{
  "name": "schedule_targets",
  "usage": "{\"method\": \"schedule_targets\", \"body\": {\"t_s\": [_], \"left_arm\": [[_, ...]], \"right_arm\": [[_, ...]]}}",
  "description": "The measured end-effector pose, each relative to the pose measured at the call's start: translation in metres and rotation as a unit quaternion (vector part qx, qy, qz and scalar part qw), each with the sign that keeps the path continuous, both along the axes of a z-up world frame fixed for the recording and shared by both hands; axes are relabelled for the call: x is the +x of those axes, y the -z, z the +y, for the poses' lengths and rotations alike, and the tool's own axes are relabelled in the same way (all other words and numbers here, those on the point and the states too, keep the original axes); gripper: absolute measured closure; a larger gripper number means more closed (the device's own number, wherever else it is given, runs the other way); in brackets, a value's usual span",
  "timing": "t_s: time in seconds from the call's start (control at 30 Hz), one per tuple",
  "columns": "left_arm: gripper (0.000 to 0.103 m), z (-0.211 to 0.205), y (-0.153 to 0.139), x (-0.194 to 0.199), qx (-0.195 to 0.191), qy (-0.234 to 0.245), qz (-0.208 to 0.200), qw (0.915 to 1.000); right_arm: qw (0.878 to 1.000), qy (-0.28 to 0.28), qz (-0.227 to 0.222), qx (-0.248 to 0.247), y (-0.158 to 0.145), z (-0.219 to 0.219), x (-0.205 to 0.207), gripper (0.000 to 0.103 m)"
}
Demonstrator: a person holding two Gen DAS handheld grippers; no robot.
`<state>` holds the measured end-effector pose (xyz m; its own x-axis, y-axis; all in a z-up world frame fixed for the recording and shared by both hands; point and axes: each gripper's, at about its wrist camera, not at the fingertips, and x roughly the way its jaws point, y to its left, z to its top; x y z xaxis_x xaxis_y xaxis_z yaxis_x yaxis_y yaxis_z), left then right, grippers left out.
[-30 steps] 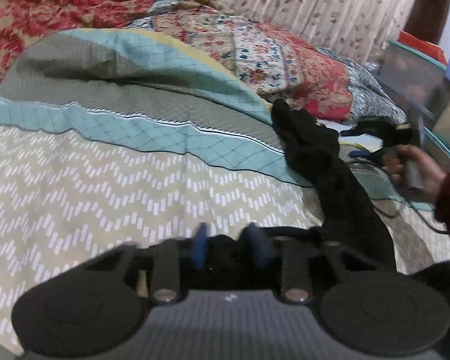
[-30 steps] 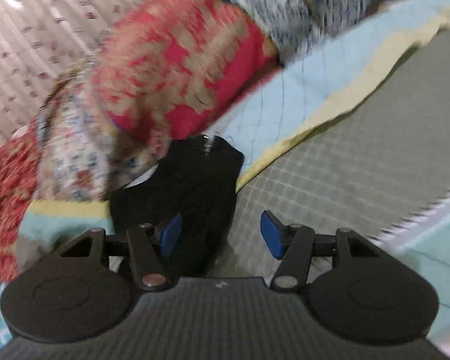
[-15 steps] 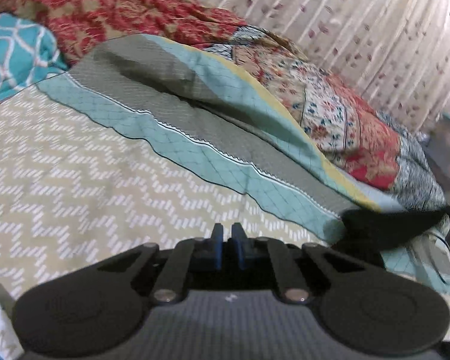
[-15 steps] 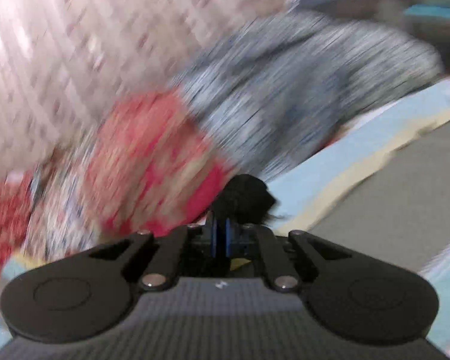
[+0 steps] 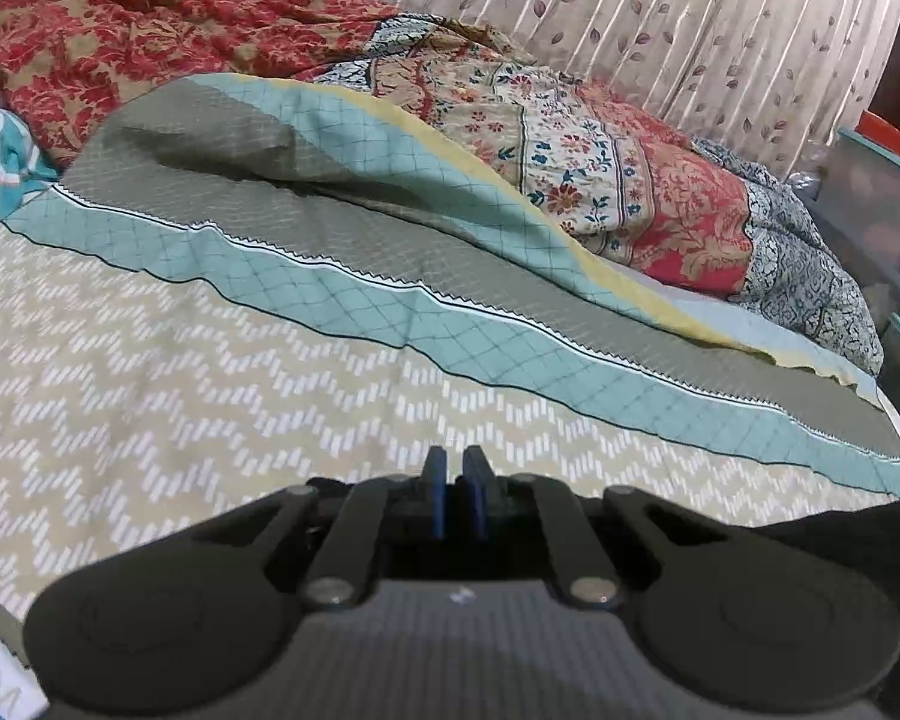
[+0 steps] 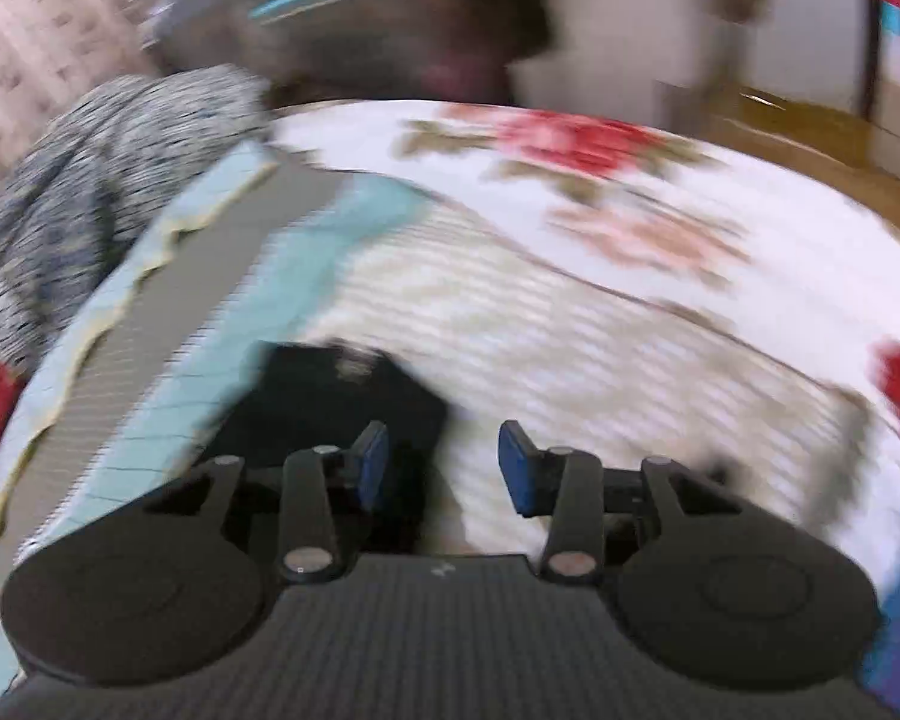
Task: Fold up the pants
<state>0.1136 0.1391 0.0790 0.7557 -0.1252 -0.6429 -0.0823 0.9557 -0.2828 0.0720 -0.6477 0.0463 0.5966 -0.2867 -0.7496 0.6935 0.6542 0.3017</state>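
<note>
While right gripper (image 6: 441, 468) gapes, limp black pants (image 6: 342, 402) crumple on zigzag-print bedspread (image 6: 540, 330).

Zigzag bedspread (image 5: 210, 372) lies open ahead; heaped quilts (image 5: 600, 168) block the far side.

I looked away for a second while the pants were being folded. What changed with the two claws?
The right claw swung across the bed and has just been opening; the black fabric pants lie free below it. The left claw closed. The patterned bedspread stayed put.
</note>
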Motion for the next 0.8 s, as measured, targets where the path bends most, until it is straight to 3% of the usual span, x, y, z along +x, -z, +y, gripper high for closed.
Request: {"method": "schedule_targets", "body": {"t_s": [0.1, 0.27, 0.33, 0.5, 0.57, 0.6, 0.63, 0.73, 0.8], "left_arm": [[0.095, 0.004, -0.003, -0.003, 0.001, 0.001, 0.000, 1.0000], [0.095, 0.003, -0.003, -0.003, 0.003, 0.000, -0.001, 1.0000], [0.095, 0.003, -0.003, -0.003, -0.002, -0.006, -0.001, 1.0000], [0.095, 0.003, -0.006, -0.004, 0.004, -0.003, -0.006, 1.0000], [0.095, 0.004, -0.010, -0.003, 0.009, -0.002, -0.013, 0.9999], [0.095, 0.004, -0.012, -0.002, 0.011, -0.003, -0.015, 0.9998], [0.095, 0.005, -0.013, -0.001, 0.014, -0.004, -0.017, 0.9998], [0.095, 0.006, -0.017, 0.008, 0.018, -0.007, -0.023, 0.9996], [0.101, 0.010, -0.020, 0.017, 0.018, -0.018, -0.031, 0.9992]], "right_arm": [[0.999, -0.003, -0.036, -0.041, -0.020, 0.017, -0.008, 0.059], [0.990, -0.119, -0.067, -0.030, -0.043, 0.054, 0.050, 0.054], [0.990, -0.132, -0.054, -0.002, -0.032, 0.064, 0.079, 0.042], [0.992, -0.115, 0.041, 0.028, 0.030, 0.080, 0.143, 0.036], [0.990, -0.133, 0.041, -0.037, 0.035, 0.098, 0.146, 0.049], [0.987, -0.147, 0.042, -0.056, 0.033, 0.102, 0.147, 0.088], [0.986, -0.151, 0.037, -0.054, 0.032, 0.102, 0.147, 0.100], [0.989, -0.134, -0.022, -0.053, 0.009, 0.087, 0.147, 0.100], [0.990, -0.114, -0.062, -0.055, -0.014, 0.085, 0.150, 0.100]]}}
